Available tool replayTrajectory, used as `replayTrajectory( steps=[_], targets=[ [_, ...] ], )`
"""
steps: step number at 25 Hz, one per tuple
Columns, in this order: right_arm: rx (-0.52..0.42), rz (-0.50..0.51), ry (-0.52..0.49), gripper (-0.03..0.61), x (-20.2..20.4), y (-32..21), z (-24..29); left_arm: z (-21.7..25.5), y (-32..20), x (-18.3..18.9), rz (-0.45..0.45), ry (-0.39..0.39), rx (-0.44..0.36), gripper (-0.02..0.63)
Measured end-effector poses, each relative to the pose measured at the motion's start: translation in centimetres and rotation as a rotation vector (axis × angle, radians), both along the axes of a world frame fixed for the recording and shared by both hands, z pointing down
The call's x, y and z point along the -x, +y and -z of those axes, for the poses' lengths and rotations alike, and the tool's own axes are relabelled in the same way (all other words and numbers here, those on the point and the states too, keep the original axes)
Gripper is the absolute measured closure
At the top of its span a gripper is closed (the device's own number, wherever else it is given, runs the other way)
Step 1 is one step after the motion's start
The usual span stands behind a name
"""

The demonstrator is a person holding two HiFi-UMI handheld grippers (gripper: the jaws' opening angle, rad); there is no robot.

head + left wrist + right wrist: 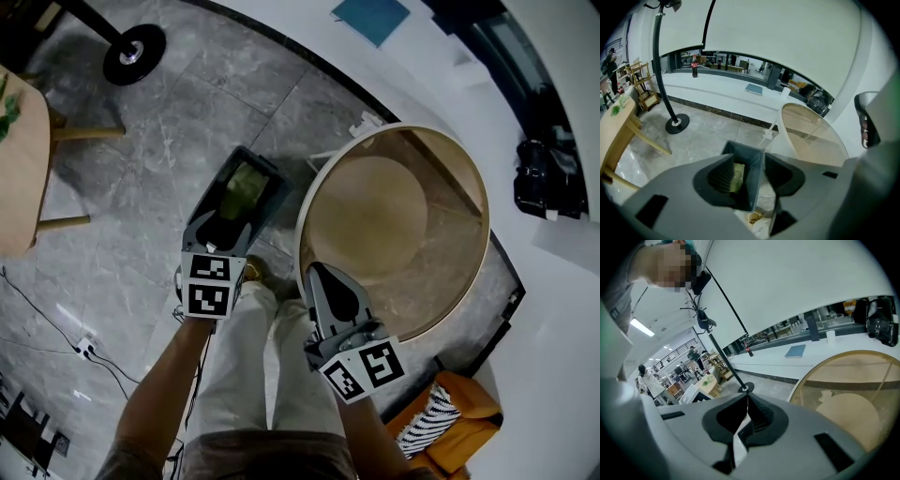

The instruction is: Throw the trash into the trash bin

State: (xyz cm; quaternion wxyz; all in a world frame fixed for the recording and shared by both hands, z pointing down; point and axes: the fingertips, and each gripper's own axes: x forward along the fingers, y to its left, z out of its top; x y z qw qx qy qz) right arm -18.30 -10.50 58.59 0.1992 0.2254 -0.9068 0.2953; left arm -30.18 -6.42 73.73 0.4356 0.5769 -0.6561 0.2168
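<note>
- Left tongs point(749, 161) released, jaws apart, directly above the grey trash bin point(740, 148).
- Yellow-green trash point(739, 174) lies inside the bin, below the jaw gap, touching neither jaw.
- Right tongs point(747, 399) clenched, empty, beside the round worktop point(843, 357).

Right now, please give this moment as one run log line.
left claw: open, over trash bin | trash: yellow-green, inside bin | right claw: shut, by round table

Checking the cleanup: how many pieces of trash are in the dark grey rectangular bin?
1: a crumpled yellow-green piece lies inside the dark grey rectangular trash bin; more may be hidden beneath it.
</note>
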Motion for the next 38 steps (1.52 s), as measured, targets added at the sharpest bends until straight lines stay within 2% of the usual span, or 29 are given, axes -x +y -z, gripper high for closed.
replayTrajectory(
  steps=[2,5,9,14,21,26,31,35,38],
  targets=[
    [-0.002,0.000,-0.006,0.558,-0.2,-0.1,0.9,0.8,0.4,0.2,0.022,-0.014,0.022,0.595],
    [-0.011,0.006,-0.018,0.560,-0.3,-0.4,2.7,2.6,0.7,-0.3,0.039,0.023,0.030,0.595],
    [-0.006,0.011,-0.041,0.558,-1.1,0.0,6.3,7.0,1.1,-1.0,0.044,0.023,0.033,0.595],
    [0.010,0.030,-0.056,0.558,-2.5,0.8,12.0,15.1,1.5,-2.5,0.032,0.038,-0.010,0.595],
    [-0.032,0.097,-0.099,0.560,-4.5,3.0,21.2,27.1,3.7,-6.1,-0.054,0.014,-0.073,0.595],
    [-0.072,0.114,-0.116,0.558,-7.8,4.3,26.1,33.8,4.9,-9.6,-0.083,0.021,-0.163,0.595],
    [-0.128,0.110,-0.130,0.558,-10.9,4.4,29.7,39.3,5.1,-13.7,-0.184,0.045,-0.254,0.595],
    [-0.206,0.117,-0.164,0.559,-12.5,4.8,32.8,43.6,4.7,-16.5,-0.280,0.031,-0.373,0.595],
    [-0.276,0.126,-0.189,0.559,-13.1,5.5,34.8,46.7,4.3,-18.3,-0.348,0.043,-0.500,0.595]
  ],
)
